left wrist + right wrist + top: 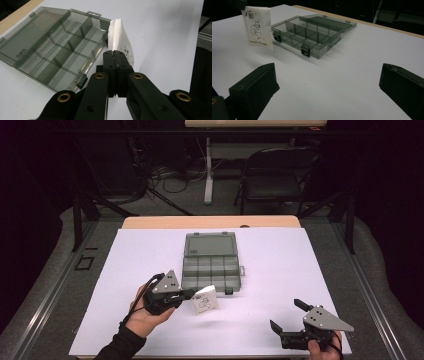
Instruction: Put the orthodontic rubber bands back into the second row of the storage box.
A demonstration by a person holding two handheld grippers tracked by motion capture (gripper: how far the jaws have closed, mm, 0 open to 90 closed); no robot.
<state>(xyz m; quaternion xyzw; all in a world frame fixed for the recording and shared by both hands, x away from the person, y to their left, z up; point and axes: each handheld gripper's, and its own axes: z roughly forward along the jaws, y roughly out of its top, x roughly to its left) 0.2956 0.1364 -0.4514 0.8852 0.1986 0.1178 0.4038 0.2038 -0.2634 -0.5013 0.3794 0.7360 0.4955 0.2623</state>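
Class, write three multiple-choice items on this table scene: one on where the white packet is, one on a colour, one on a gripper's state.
1. Where is the white packet?
A. in the box
B. held above the table, near the box's front
C. flat on the table

2. What colour is the compartment box?
A. red
B. yellow
C. smoky grey

3. The right gripper is
A. open
B. shut on the packet
C. shut on the box

Key: B, the left gripper pinches it; C, see-through grey walls; A, its jaws stand apart.

A white packet [204,299] printed with a squirrel drawing hangs lifted at six o'clock of the open, smoky compartment box [210,260].
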